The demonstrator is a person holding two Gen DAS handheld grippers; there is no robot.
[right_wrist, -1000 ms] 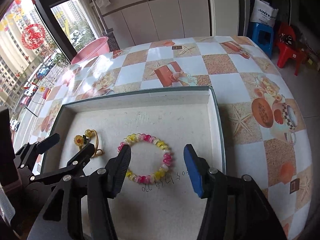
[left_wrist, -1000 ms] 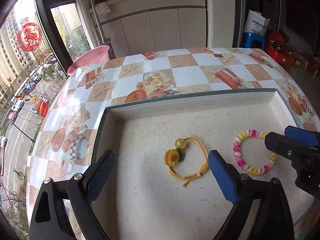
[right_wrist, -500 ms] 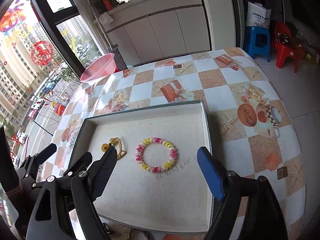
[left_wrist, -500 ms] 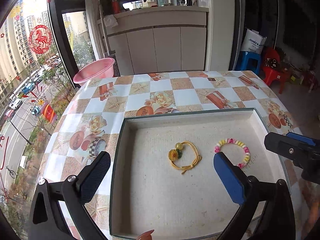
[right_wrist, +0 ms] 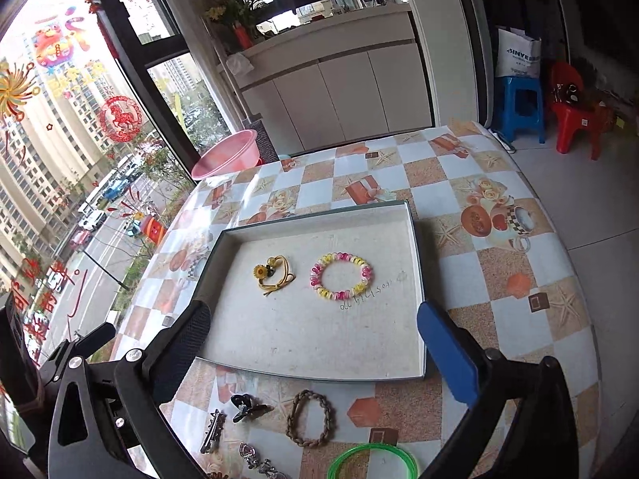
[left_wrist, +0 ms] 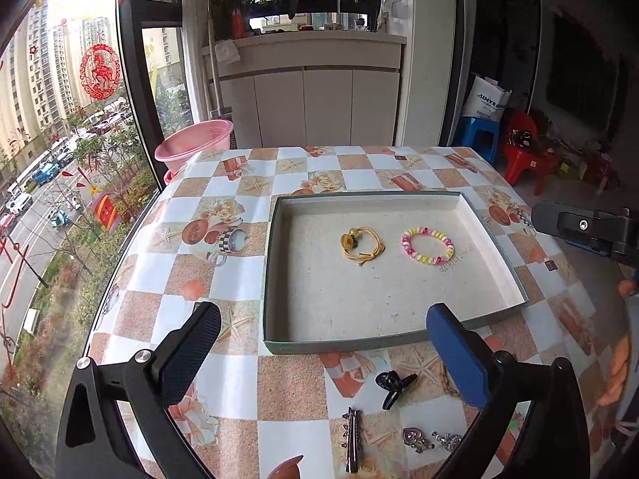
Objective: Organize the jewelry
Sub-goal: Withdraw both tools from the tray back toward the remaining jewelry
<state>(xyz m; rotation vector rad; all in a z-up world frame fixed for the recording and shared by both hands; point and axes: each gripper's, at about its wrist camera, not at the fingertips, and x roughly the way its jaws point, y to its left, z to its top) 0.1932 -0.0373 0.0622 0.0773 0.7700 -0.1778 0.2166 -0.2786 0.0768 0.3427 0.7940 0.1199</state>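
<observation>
A shallow grey tray [left_wrist: 266, 279] [right_wrist: 303, 343] sits on the patterned table. Inside it lie a yellow cord bracelet with a sunflower charm [left_wrist: 361, 244] [right_wrist: 274, 273] and a pink-and-yellow beaded bracelet [left_wrist: 427, 246] [right_wrist: 340, 275], side by side and untouched. My left gripper [left_wrist: 323, 315] hangs open above the tray's near edge, holding nothing. My right gripper [right_wrist: 315, 315] is opening wide, with nothing between its fingers. It also shows at the right edge of the left wrist view [left_wrist: 583, 227].
Loose pieces lie on the table in front of the tray: a black claw clip [left_wrist: 393, 387] [right_wrist: 247, 406], a metal hair clip [left_wrist: 352, 439] [right_wrist: 211, 431], a braided brown bracelet [right_wrist: 310, 418], a green bangle [right_wrist: 371, 461] and sparkly brooches [left_wrist: 415, 437]. A pink basin [left_wrist: 195, 145] stands beyond the far left corner.
Both grippers have drawn back and up from the tray, leaving the two bracelets lying in it. The right jaws have widened. The loose jewelry in front of the tray has come into view.
</observation>
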